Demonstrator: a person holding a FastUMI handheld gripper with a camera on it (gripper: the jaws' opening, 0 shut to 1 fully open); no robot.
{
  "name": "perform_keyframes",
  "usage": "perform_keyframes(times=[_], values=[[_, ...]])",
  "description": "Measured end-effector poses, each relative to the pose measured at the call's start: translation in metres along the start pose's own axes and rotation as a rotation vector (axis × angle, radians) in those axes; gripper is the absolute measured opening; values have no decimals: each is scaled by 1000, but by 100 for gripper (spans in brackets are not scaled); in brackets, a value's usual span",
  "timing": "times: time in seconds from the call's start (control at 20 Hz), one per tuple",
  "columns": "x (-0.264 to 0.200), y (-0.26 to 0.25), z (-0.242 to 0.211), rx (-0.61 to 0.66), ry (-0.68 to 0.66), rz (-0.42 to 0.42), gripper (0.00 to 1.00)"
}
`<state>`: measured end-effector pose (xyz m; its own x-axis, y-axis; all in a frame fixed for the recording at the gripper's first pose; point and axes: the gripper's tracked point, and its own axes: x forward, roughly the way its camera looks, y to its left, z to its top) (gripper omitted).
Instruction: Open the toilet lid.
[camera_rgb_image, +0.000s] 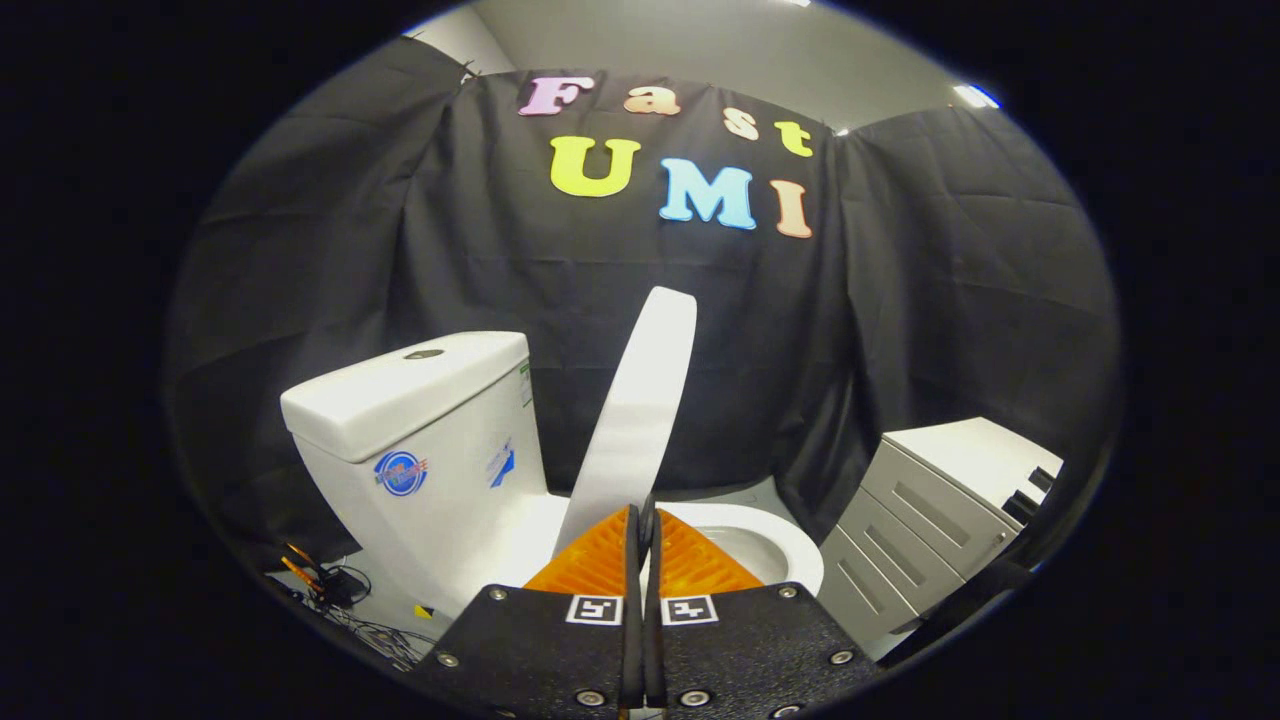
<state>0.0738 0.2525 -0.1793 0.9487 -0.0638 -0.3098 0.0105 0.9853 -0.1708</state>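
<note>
Toilet lid (640, 400), white and raised, stands tilted just ahead of my fingers (600, 560), seen almost edge-on as a long narrow band leaning up and away toward the black cloth wall (350, 250). My gripper (645, 530) has its two fingers drawn close together, with only a thin gap between them; the lid's lower edge seems to run down into that gap, but I cannot tell whether both fingers are pressing on it.

To the left of the lid sits the white toilet tank (420, 430), its flat cover carrying a small flush button (424, 353) on top and stickers on its front and side. To the right of my fingers, the open bowl (770, 545) shows its white rim curving round below the lid.

Further right, near the cloth wall, stands a grey drawer cabinet (930, 520) with a pale top and several drawer fronts. On the floor beside the tank's base, to the left, lies a tangle of dark cables (345, 590).
</note>
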Motion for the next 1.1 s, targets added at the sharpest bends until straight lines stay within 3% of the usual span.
perform_keyframes(times=[0.65, 1.1], values=[[4, 99, 20, -157, -37, 94, 0], [4, 117, 19, -183, -45, 91, 0]])
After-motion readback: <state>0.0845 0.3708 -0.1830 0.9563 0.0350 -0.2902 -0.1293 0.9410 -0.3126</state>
